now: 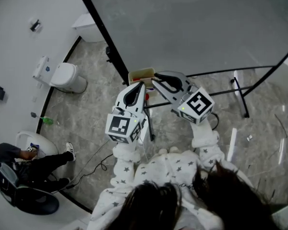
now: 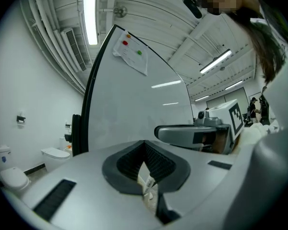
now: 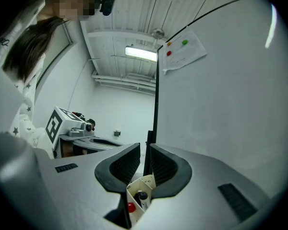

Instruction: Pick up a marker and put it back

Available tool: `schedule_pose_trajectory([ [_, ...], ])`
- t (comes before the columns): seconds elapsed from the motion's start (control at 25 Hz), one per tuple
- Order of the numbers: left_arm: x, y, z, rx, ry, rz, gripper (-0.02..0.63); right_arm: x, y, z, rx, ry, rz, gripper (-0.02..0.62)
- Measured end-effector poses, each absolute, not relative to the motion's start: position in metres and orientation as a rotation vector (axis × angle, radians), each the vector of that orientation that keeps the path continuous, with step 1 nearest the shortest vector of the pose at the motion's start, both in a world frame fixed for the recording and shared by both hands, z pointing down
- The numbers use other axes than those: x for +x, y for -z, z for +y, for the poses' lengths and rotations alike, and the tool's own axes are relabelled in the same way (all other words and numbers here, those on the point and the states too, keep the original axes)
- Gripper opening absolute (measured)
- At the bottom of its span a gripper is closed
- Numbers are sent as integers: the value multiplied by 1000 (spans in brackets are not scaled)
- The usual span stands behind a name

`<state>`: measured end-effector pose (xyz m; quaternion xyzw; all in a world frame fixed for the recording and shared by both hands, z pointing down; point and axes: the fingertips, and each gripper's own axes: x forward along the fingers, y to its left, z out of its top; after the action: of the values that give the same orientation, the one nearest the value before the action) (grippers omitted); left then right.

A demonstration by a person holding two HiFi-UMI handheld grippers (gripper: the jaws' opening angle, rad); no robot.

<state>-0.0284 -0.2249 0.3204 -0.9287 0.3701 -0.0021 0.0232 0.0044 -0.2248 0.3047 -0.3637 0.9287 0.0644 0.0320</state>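
1. Right tongs (image 3: 144,148): jaws stand apart with a narrow gap and grip nothing. The black frame edge (image 3: 156,104) of the big white whiteboard (image 3: 221,104) shows through the gap.
2. A cream open-topped plastic box (image 3: 133,190) sits just below the right tongs' tips.
3. A red-capped marker (image 3: 130,207) and a black-capped marker (image 3: 143,195) stand in that box, side by side, not touched by either jaw.
4. Left tongs (image 2: 145,143): ribbed pads meet at the tips, closed on nothing.
5. In the head view both sets of tongs point at the box, with the left tongs just beside the right tongs.
6. The whiteboard stands straight ahead of both tongs.
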Motion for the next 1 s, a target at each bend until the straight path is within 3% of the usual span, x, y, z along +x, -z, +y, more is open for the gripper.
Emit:
schedule_pose_trajectory([
  [0.28, -15, -314, -216, -2904, -17, 1084, 2, 14, -299, -212, -1166, -215, 2854, 66],
  [0.36, -12, -311, -213, -2913, -26, 1079, 2, 16, -299, -208, -1172, -212, 2854, 6],
  [1.0, -1, -295, -196, -2894, -57, 1047, 2, 26, -287, -192, -1154, -175, 2827, 5],
])
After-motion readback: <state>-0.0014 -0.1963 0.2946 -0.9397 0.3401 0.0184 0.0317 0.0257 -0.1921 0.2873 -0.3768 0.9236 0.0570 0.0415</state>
